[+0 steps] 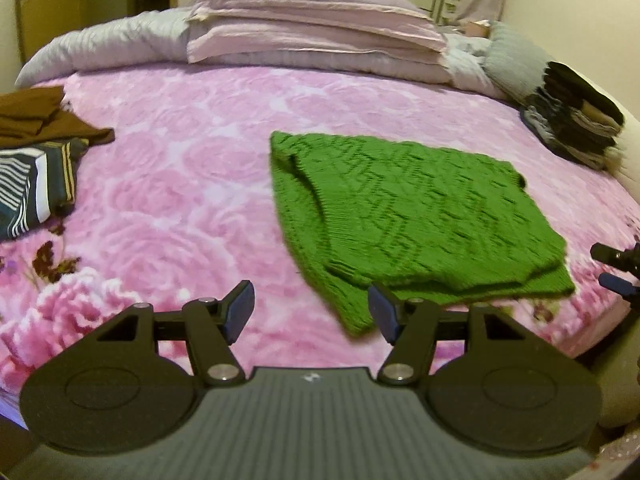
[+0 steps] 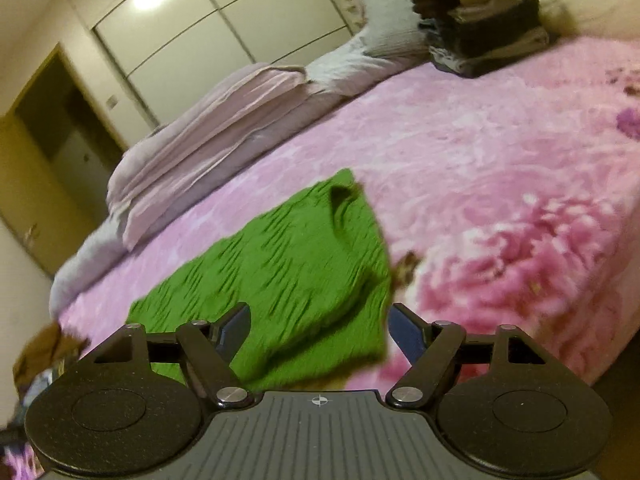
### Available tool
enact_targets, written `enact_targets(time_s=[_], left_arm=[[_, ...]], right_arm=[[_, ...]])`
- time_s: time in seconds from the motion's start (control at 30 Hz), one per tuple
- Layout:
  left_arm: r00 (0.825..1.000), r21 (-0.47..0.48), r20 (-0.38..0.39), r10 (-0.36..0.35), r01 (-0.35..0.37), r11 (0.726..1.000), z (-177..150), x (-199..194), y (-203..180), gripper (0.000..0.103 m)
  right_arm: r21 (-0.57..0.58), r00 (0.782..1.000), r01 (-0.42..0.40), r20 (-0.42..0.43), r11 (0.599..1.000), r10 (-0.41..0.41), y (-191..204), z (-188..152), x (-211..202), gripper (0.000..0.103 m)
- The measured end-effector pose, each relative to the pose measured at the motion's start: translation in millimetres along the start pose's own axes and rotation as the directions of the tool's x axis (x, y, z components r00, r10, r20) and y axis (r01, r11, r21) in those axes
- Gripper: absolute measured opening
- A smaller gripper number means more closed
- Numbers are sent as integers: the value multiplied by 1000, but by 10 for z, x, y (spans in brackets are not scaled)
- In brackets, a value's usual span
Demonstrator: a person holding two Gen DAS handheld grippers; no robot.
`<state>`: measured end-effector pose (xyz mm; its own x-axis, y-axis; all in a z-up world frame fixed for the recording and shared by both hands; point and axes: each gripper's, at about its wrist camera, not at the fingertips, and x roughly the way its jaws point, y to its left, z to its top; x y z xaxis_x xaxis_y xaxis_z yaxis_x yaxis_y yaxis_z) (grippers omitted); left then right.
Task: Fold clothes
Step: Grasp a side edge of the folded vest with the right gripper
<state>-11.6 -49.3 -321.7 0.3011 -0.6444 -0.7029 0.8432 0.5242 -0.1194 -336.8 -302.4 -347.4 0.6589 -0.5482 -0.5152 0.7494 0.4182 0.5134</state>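
L gripper [image 1: 311,312] sits nearest in the left wrist view, jaws spread wide w/ nothing between them, hovering over the pink floral blanket [image 1: 180,184] at the bed's near edge. Its right finger pad [image 1: 385,314] lies just at the near corner of the green knit sweater [image 1: 408,216]; contact can't be told. R gripper [image 2: 319,330] is likewise spread apart and empty, low over the sweater's near edge in the right wrist view; its tips also peek in at the far right edge of the left view [image 1: 616,268].

The sweater lies folded flat on the blanket, right of centre in the left wrist view, w/ a doubled layer visible along the near hem and a fold ridge running down its left side. Both views are motion-blurred, so knit detail is soft.

Mid-distance left: a striped dark garment [image 1: 36,188] and a brown garment [image 1: 44,120] behind it, loosely heaped, well apart from the sweater. Mid-distance right: a stack of folded dark clothes [image 1: 576,120] near the bed's edge.

Farthest: folded pale-pink bedding [image 1: 312,36] piled on a grey quilt [image 1: 112,44] along the head of the bed, a grey pillow [image 1: 516,60] beside the stack, then wardrobe doors [image 2: 192,28] and a doorway [image 2: 60,136] beyond.
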Motion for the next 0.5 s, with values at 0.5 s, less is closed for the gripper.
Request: enact_targets(time_s=[0.5], left_arm=[[996,-126,-80,-38,27,992,212,697,312,59]], right_arm=[[116,993,-69,-88,991,80,-523,126,769,48]])
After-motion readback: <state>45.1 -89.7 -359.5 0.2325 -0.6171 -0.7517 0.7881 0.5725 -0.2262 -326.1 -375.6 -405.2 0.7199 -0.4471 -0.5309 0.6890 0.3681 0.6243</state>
